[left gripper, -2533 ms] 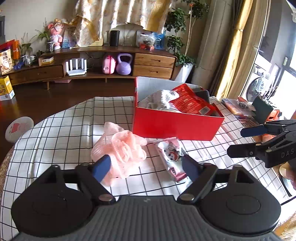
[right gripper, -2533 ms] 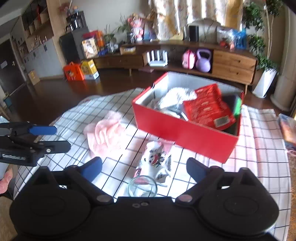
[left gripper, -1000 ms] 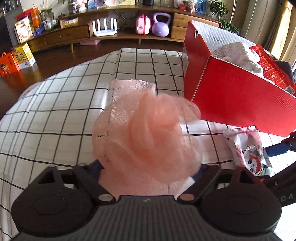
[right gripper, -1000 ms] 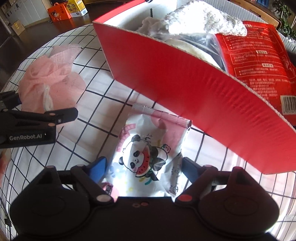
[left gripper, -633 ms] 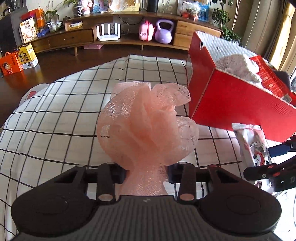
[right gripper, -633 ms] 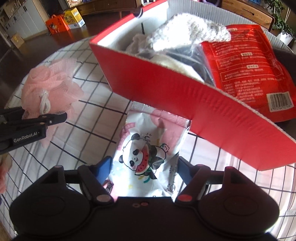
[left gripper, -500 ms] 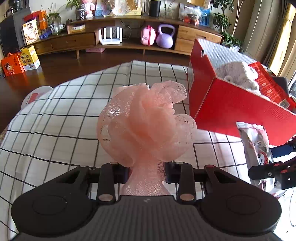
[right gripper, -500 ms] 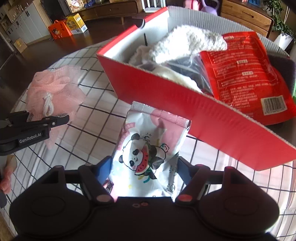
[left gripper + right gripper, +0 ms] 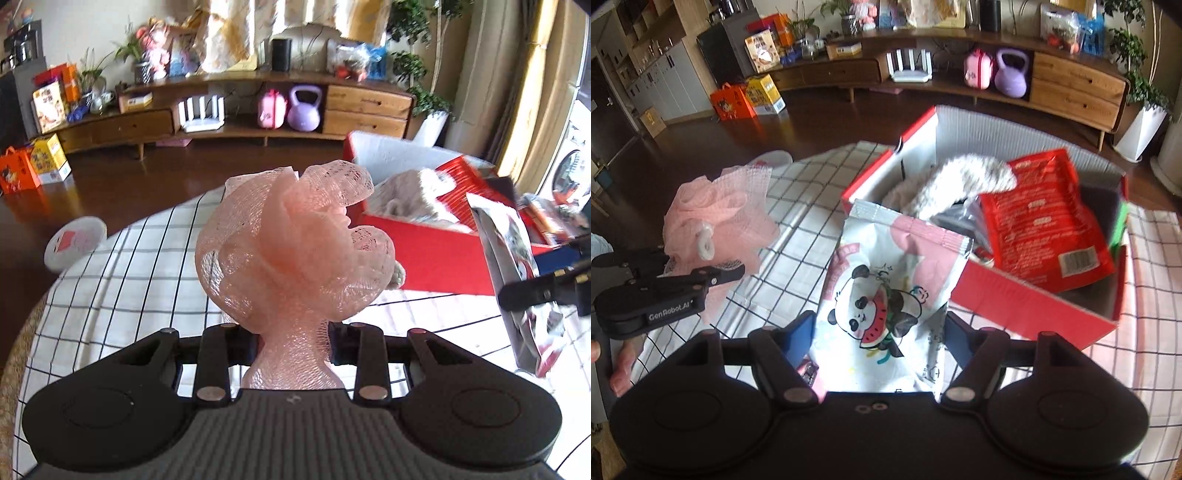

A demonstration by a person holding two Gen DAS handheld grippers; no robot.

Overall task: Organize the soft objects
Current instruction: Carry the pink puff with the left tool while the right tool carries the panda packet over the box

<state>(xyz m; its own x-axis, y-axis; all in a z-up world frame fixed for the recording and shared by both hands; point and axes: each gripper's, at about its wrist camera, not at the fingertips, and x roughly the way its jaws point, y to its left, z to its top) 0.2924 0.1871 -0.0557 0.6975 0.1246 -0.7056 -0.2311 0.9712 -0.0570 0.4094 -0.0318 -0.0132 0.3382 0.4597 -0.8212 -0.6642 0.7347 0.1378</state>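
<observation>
Both fingers of the left gripper (image 9: 291, 341) pinch the squeezed neck of a pink mesh bath pouf (image 9: 295, 251), whose ruffled ball fills the middle of the left wrist frame, lifted clear of the checked tablecloth (image 9: 129, 280). In the right wrist frame the same pouf (image 9: 720, 221) shows at the left edge, above the black body of the left gripper (image 9: 665, 291), with fingertips of the person's hand (image 9: 620, 369) just below it.

Blue-padded fingers of the right gripper (image 9: 879, 339) press on both sides of a white and pink snack bag (image 9: 890, 295) printed with a panda and a watermelon slice; the bag stands up between them at centre frame, held off the cloth. Just behind it, in the upper right half, sits an open red box (image 9: 1034, 306). Inside the box lie a fluffy grey-white soft item (image 9: 960, 177) and a red printed packet (image 9: 1041, 218), the packet leaning toward the right side.
</observation>
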